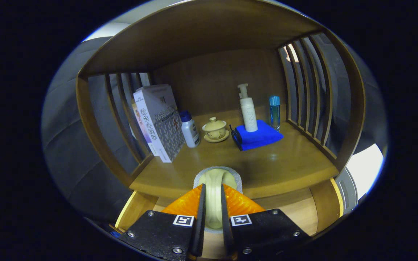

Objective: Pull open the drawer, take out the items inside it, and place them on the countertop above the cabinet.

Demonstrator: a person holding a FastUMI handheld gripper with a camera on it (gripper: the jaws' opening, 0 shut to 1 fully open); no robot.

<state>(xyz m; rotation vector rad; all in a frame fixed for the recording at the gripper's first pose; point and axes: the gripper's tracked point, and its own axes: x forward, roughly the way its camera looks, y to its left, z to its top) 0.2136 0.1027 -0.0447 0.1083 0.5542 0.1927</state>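
My gripper (213,188) is shut on a cream, rounded object with a grey rim (214,175), held upright between both fingers. It hangs at the front edge of the wooden countertop (274,166), over the pulled-out drawer (296,206), whose pale wooden inside shows below and beside the fingers. What lies inside the drawer is hidden by the gripper body.
On the countertop stand leaning books (158,121), a white bottle with a blue cap (190,129), a lidded tea cup on a saucer (215,129), a folded blue cloth (259,137) bearing a white pump bottle (248,110), and a slim blue bottle (274,111). Slatted sides and a shelf above enclose it.
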